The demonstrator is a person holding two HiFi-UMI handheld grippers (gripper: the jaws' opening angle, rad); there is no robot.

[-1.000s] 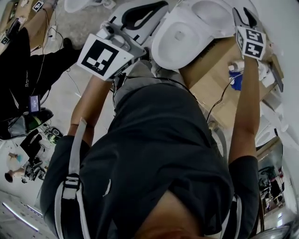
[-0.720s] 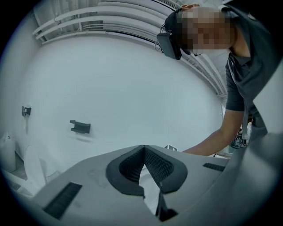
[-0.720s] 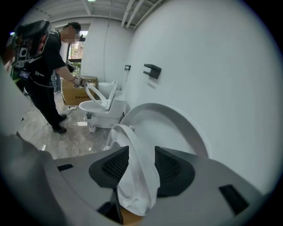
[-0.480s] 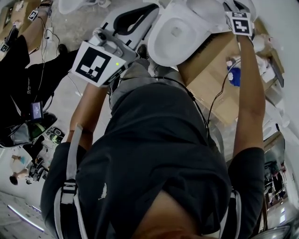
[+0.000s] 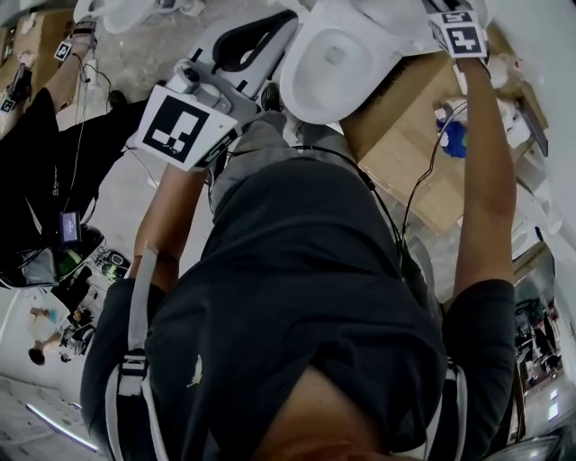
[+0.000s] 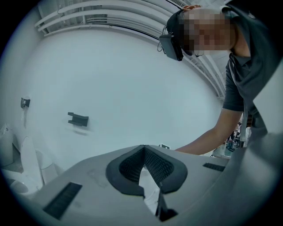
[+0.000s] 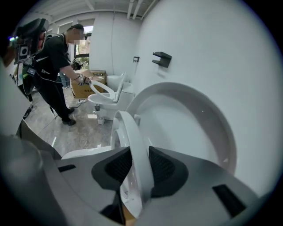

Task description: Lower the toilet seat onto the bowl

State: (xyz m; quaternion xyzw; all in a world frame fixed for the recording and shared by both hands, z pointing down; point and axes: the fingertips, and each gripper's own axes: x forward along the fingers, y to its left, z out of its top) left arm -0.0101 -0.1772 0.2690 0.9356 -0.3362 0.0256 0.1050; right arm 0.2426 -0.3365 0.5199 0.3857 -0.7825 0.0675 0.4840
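Observation:
In the right gripper view the white toilet seat point(image 7: 132, 141) stands raised on edge, a little in front of the upright lid point(image 7: 190, 128) that leans against the wall. My right gripper point(image 7: 135, 163) has the seat's rim between its dark pads; the jaws are closing, and both pads touch the rim. The bowl's rim point(image 7: 84, 153) shows below at the left. From the head view the toilet point(image 5: 333, 63) lies at the top, with the right gripper's marker cube point(image 5: 459, 36) beside it. My left gripper point(image 5: 270, 27) hangs in the air left of the toilet, tips together and holding nothing point(image 6: 143, 148).
A cardboard box point(image 5: 423, 153) with cables sits right of the toilet. Another person point(image 7: 53, 57) works at a second toilet point(image 7: 110, 92) further along the wall, near a box point(image 7: 84, 88). A dark bracket point(image 7: 161, 58) sticks out of the wall. A person point(image 5: 36, 135) stands at the left.
My right gripper has moved up to the top edge of the head view, onto the toilet. The left gripper has shifted only slightly.

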